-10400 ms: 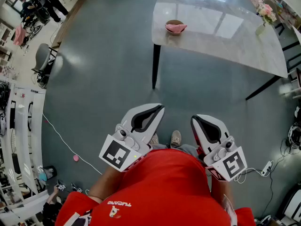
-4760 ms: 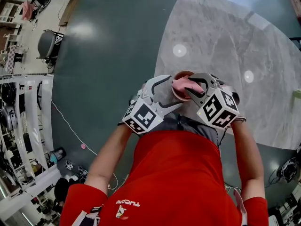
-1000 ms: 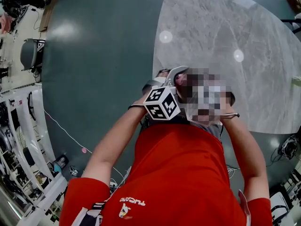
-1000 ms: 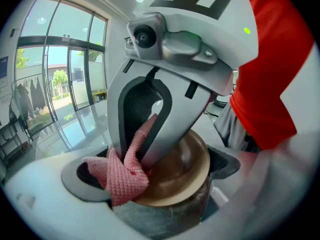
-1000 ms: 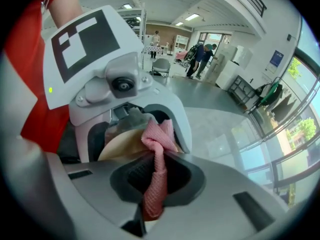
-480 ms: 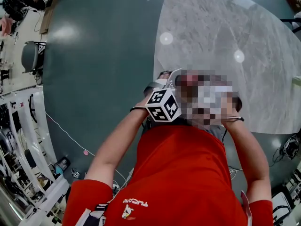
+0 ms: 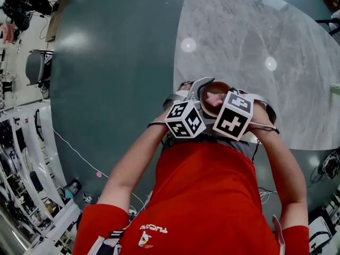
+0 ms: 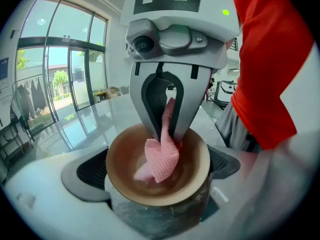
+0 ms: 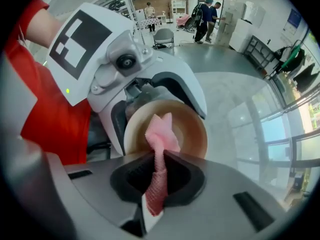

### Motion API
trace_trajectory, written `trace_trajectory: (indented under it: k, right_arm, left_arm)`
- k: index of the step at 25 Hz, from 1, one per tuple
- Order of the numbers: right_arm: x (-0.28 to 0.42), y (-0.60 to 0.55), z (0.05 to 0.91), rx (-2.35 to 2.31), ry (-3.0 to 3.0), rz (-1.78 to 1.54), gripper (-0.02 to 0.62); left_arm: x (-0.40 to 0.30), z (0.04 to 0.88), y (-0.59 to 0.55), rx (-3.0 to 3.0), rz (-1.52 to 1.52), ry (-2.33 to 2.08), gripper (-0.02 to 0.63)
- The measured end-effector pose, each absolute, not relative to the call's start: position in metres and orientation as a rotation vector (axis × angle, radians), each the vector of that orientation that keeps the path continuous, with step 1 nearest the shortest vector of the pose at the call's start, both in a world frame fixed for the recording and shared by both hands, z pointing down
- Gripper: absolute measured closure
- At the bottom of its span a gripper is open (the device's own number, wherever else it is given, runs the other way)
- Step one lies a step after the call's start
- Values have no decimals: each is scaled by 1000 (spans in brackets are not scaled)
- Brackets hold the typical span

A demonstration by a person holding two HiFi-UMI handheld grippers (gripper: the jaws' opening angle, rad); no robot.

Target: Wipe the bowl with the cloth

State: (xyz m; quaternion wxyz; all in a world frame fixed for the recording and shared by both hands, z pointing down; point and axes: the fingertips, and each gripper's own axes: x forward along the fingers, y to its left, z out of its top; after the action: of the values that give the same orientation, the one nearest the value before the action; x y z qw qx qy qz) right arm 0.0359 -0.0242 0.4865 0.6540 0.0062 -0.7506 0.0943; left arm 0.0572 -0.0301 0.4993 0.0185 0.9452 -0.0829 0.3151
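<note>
A grey marble table stands on a dark green floor. Well left of the table sits a grey office chair, and a small pink object lies on the floor. Far beyond the table stand 2 people and tall glass doors.

White lettering runs across the chest of the person's red shirt, upside down in the head view. It looks like "TUCANO", though I'm unsure of the first letter. A small emblem beside it is too small to read.
</note>
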Motion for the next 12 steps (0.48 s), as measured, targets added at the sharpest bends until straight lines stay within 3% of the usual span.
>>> trace_trajectory:
  k: [12]
  right_arm:
    - [11, -8, 485, 8, -1830, 514, 569]
  left_arm:
    - [59, 498, -31, 2929, 986, -262, 21]
